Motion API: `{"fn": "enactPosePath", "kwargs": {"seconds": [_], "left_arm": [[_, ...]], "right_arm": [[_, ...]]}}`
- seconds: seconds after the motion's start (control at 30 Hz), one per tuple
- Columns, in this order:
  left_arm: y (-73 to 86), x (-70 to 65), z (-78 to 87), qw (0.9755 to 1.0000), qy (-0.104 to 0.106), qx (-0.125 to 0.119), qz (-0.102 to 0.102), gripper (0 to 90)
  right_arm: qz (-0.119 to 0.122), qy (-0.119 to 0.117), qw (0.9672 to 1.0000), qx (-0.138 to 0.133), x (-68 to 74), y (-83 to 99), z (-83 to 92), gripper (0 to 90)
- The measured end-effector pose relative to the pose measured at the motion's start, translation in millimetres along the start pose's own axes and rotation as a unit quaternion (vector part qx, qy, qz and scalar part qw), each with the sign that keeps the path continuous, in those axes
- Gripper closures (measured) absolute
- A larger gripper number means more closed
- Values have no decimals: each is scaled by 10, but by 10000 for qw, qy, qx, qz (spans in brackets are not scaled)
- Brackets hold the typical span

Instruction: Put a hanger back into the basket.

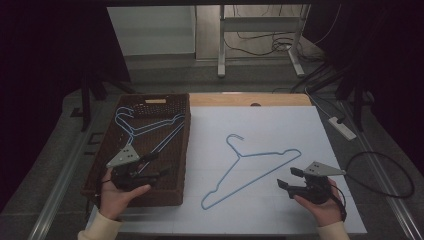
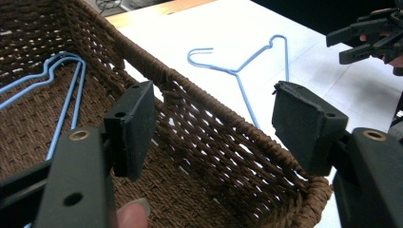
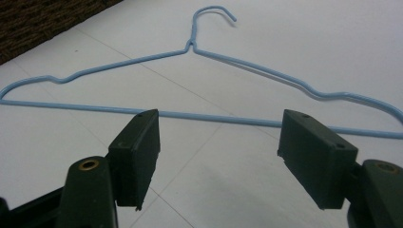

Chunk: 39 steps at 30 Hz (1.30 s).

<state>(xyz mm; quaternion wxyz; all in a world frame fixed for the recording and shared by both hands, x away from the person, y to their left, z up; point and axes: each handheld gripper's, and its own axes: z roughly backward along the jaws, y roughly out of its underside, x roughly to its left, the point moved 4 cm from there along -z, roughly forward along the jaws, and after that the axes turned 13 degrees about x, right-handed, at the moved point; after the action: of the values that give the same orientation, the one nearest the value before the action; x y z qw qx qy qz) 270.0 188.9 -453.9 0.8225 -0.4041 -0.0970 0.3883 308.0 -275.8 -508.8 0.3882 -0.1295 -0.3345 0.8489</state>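
Observation:
A blue wire hanger (image 1: 238, 157) lies flat on the white sheet (image 1: 280, 125), hook toward the back. More blue hangers (image 1: 150, 126) rest inside the brown wicker basket (image 1: 186, 150) at the left. My left gripper (image 1: 159, 165) hovers over the basket's near end, open and holding nothing. In the left gripper view its jaws (image 2: 214, 99) straddle the basket's wall (image 2: 204, 137), with the hangers in the basket (image 2: 62, 114) at the left and the table hanger (image 2: 236, 72) beyond. My right gripper (image 1: 287, 178) stands open just short of the hanger's long bar (image 3: 190, 114), apart from it (image 3: 218, 121).
A white power strip (image 1: 342, 127) and looping cables (image 1: 385, 175) lie on the floor to the right. A wooden table edge (image 1: 250, 100) shows behind the sheet, and a metal desk frame (image 1: 260, 45) stands farther back. The basket's corner (image 3: 28, 23) is in the right gripper view.

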Motion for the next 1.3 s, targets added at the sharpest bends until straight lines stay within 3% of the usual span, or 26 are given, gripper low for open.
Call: {"fn": "enactPosePath", "kwargs": {"seconds": [0.2, 0.37, 0.4, 0.57, 0.63, 0.67, 0.73, 0.83, 0.87, 0.9, 1.03, 1.13, 1.23, 1.3], "left_arm": [[-11, -15, -3, 10000, 10, -14, -6, 321], [-21, -32, -6, 10000, 48, -27, -15, 320], [-20, -33, -6, 10000, 60, -31, -10, 320], [-17, -66, -34, 9999, 100, -5, -39, 320], [-17, -83, -59, 9999, 121, 41, -62, 319], [-24, -99, -79, 9999, 130, 67, -78, 317], [-29, -106, -84, 9998, 142, 70, -93, 317], [-38, -114, -91, 9998, 137, 88, -119, 314], [-37, -113, -89, 9998, 147, 88, -115, 313], [-37, -113, -89, 9998, 147, 88, -115, 313], [-25, -101, -79, 9998, 142, 79, -78, 313], [-23, -106, -80, 9998, 151, 80, -83, 313], [-25, -115, -95, 9998, 157, 97, -92, 313], [-23, -125, -110, 9998, 154, 114, -112, 313]], "right_arm": [[112, -97, 9999, 77, 85, -85, -71, 322], [337, -562, 9975, 265, 323, -325, -222, 346], [337, -562, 9975, 265, 323, -325, -222, 346], [479, -752, 9939, 643, 482, -477, -422, 482], [513, -847, 9915, 849, 547, -532, -500, 602], [609, -1023, 9873, 1055, 632, -587, -590, 718], [700, -1016, 9854, 1172, 678, -608, -640, 768], [950, -1106, 9790, 1426, 816, -658, -784, 879], [1060, -1145, 9754, 1554, 889, -678, -866, 899], [1060, -1145, 9754, 1554, 889, -678, -866, 899], [1183, -1241, 9687, 1797, 985, -672, -1013, 900], [1162, -1219, 9659, 1964, 995, -630, -1062, 900], [1123, -1104, 9653, 2082, 952, -589, -1081, 900], [1027, -1150, 9661, 2072, 919, -566, -1075, 900]]}}
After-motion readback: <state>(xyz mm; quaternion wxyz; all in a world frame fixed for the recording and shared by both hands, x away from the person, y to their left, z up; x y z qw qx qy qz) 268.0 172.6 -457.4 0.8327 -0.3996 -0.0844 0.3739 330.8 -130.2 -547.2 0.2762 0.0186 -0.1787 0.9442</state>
